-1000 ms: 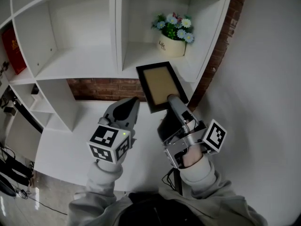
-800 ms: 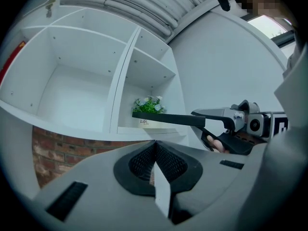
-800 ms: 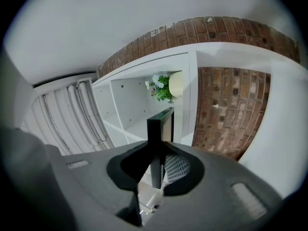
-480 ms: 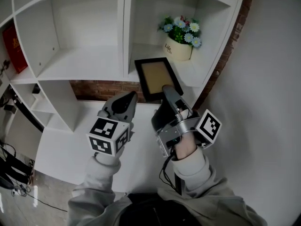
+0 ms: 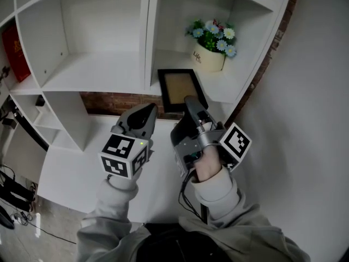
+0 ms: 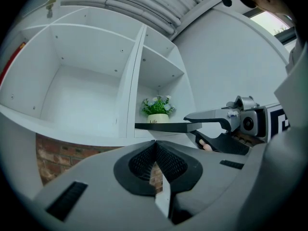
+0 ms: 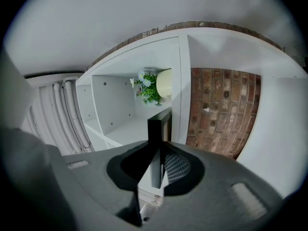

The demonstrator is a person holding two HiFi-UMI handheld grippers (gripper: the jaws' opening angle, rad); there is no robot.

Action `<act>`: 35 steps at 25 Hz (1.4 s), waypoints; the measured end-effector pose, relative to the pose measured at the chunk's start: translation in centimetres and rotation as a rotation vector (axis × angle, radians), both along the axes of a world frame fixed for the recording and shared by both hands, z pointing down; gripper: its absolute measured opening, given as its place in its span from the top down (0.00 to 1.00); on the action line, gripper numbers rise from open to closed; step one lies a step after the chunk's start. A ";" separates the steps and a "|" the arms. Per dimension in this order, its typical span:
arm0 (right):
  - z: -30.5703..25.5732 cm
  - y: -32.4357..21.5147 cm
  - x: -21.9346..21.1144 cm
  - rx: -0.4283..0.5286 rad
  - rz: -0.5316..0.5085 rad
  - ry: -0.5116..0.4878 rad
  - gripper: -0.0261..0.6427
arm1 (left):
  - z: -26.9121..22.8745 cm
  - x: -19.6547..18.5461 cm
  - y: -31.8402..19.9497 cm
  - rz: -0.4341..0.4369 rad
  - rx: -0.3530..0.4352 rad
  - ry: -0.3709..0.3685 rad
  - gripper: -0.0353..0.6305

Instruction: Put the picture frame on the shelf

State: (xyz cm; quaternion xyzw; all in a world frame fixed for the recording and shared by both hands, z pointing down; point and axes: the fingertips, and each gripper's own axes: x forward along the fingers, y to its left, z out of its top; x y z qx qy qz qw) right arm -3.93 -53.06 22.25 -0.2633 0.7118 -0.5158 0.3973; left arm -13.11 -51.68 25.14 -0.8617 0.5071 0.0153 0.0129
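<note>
Head view, nearest first: the left gripper [image 5: 146,113] hovers over the white worktop [image 5: 76,165], fingers pressed together on nothing. Beside it, the right gripper [image 5: 190,101] has its fingers clenched on the near short edge of the picture frame [image 5: 180,86], the only hold on it. The frame lies almost flat, face up, over the front lip of the shelf's [image 5: 98,72] right-hand compartment; whether it touches the board I can't tell. Its long axis runs away from the person, far end aimed at the flower pot [image 5: 209,59] at the back. My worry: a one-edge pinch lets it droop or twist, a deeper push could knock the pot, and released here it might tip off the lip.
</note>
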 end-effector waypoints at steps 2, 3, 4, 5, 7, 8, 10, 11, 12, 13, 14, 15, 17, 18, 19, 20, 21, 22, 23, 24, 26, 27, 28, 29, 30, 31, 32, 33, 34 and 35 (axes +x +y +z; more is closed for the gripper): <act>0.0 -0.2 -0.1 -0.014 0.015 -0.001 0.87 | -0.1 0.0 -0.1 -0.001 0.003 -0.003 0.94; 0.0 -0.4 -0.2 -0.022 0.022 -0.003 0.87 | 0.0 0.0 -0.1 0.000 0.003 -0.003 0.94; 0.0 -0.5 -0.3 -0.027 0.028 -0.005 0.87 | 0.1 0.0 -0.1 0.001 0.001 -0.003 0.94; 0.0 -0.7 -0.3 -0.031 0.034 -0.006 0.87 | 0.2 0.0 -0.2 0.004 -0.001 -0.003 0.94; 0.0 -1.0 -0.5 -0.039 0.039 -0.008 0.87 | 0.3 -0.1 -0.2 0.006 -0.007 -0.003 0.94; 0.0 -1.2 -0.6 -0.044 0.039 -0.009 0.87 | 0.4 -0.2 -0.3 0.005 -0.010 -0.005 0.94; 0.0 -1.6 -0.7 -0.055 0.039 -0.015 0.87 | 0.4 -0.3 -0.5 0.002 -0.015 -0.011 0.94; 0.0 -1.8 -0.7 -0.058 0.041 -0.018 0.87 | 0.4 -0.3 -0.6 0.002 -0.016 -0.012 0.94; -0.1 -2.0 -0.7 -0.060 0.044 -0.021 0.87 | 0.3 -0.3 -0.7 0.003 -0.017 -0.013 0.94; -0.1 -2.1 -0.7 -0.062 0.047 -0.021 0.87 | 0.3 -0.4 -0.8 0.004 -0.017 -0.013 0.94; -0.1 -2.2 -0.8 -0.064 0.049 -0.021 0.87 | 0.2 -0.4 -0.9 0.003 -0.016 -0.013 0.94; -0.1 -2.4 -0.9 -0.068 0.051 -0.022 0.87 | 0.2 -0.4 -0.9 0.003 -0.017 -0.013 0.94; 0.0 -2.6 -0.9 -0.079 0.058 -0.022 0.86 | 0.2 -0.5 -1.0 0.006 -0.019 -0.018 0.94; 0.0 -2.8 -0.9 -0.084 0.062 -0.020 0.86 | 0.1 -0.6 -1.0 0.007 -0.020 -0.020 0.94; -0.1 -3.0 -0.9 -0.090 0.065 -0.016 0.86 | 0.1 -0.6 -1.1 0.008 -0.021 -0.022 0.94; -0.1 -3.2 -0.9 -0.094 0.068 -0.013 0.86 | 0.0 -0.7 -1.2 0.007 -0.022 -0.022 0.94; -0.1 -3.4 -1.0 -0.099 0.070 -0.013 0.86 | -0.1 -0.8 -1.4 0.005 -0.022 -0.021 0.94; -0.1 -3.6 -1.0 -0.104 0.071 -0.016 0.86 | -0.2 -0.8 -1.5 0.004 -0.022 -0.019 0.94; -0.1 -3.8 -1.0 -0.109 0.072 -0.020 0.86 | -0.3 -0.8 -1.6 0.004 -0.022 -0.019 0.94; 0.0 -3.9 -0.9 -0.113 0.075 -0.023 0.86 | -0.4 -0.8 -1.6 0.005 -0.021 -0.020 0.94; 0.1 -4.0 -0.9 -0.118 0.084 -0.027 0.86 | -0.6 -0.8 -1.6 0.007 -0.016 -0.023 0.94; 0.1 -4.1 -0.9 -0.120 0.087 -0.029 0.86 | -0.7 -0.8 -1.5 0.007 -0.014 -0.025 0.94; 0.1 -4.1 -0.9 -0.121 0.090 -0.032 0.86 | -0.8 -0.8 -1.5 0.006 -0.012 -0.027 0.94; 0.1 -4.1 -0.8 -0.121 0.093 -0.033 0.86 | -0.8 -0.8 -1.5 0.005 -0.011 -0.028 0.94; 0.1 -4.1 -0.8 -0.120 0.097 -0.033 0.86 | -0.9 -0.7 -1.5 0.003 -0.009 -0.028 0.94; 0.1 -4.1 -0.7 -0.118 0.100 -0.031 0.86 | -0.9 -0.7 -1.5 0.001 -0.007 -0.028 0.94; 0.1 -4.1 -0.7 -0.116 0.103 -0.030 0.86 | -0.9 -0.7 -1.5 -0.001 -0.006 -0.028 0.94; 0.1 -4.1 -0.7 -0.114 0.104 -0.028 0.86 | -0.9 -0.7 -1.5 -0.003 -0.005 -0.028 0.94; 0.1 -4.2 -0.7 -0.114 0.104 -0.027 0.86 | -0.9 -0.7 -1.5 -0.004 -0.006 -0.029 0.94; 0.1 -4.2 -0.7 -0.114 0.102 -0.028 0.86 | -0.8 -0.7 -1.4 -0.004 -0.007 -0.029 0.94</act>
